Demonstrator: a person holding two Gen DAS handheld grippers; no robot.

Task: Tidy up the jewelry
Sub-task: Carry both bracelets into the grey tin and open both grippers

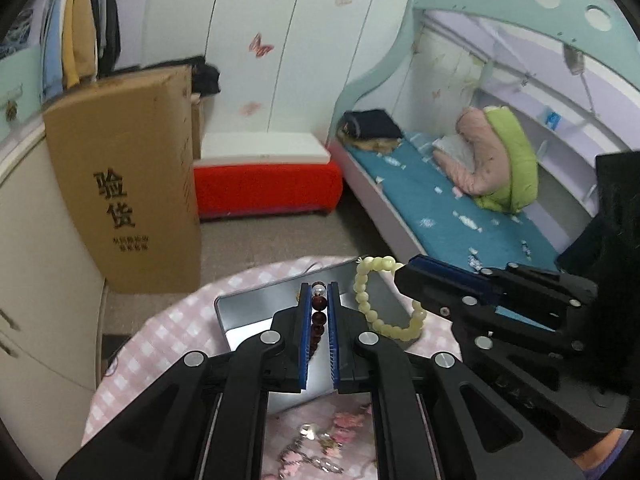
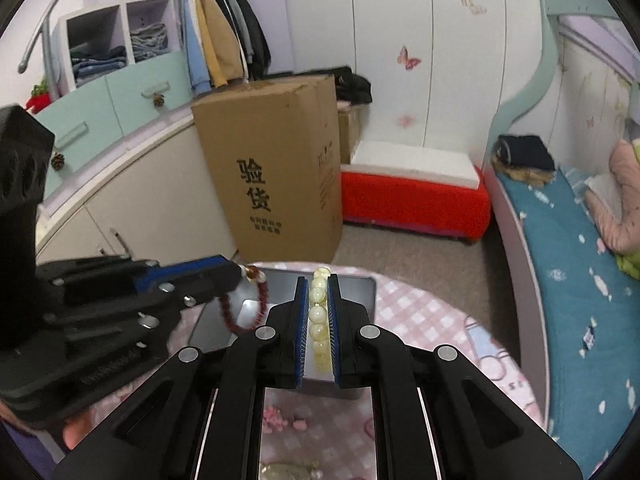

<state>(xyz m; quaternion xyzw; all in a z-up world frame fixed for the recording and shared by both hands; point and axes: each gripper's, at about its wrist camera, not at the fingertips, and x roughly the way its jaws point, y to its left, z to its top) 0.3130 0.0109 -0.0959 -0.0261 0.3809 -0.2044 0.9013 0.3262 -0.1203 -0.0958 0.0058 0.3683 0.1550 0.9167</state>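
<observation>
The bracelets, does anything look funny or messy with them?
Nothing looks broken or spilled. The left tool pinches the dark red bracelet and the right tool pinches the pale yellow bracelet, both dangling over the metal tray.

Bracelets: one dark red-brown [image 1: 318,320], one pale yellow [image 2: 319,312]. Tablecloth [image 1: 168,332] pink-white check. Tray [image 1: 256,308] grey. Gripper pads [image 1: 305,336] blue.

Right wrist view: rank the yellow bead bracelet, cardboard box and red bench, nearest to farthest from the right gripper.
1. Yellow bead bracelet, clamped in the right gripper.
2. Cardboard box, on the floor beyond the table, left.
3. Red bench, against the wall, right.
</observation>
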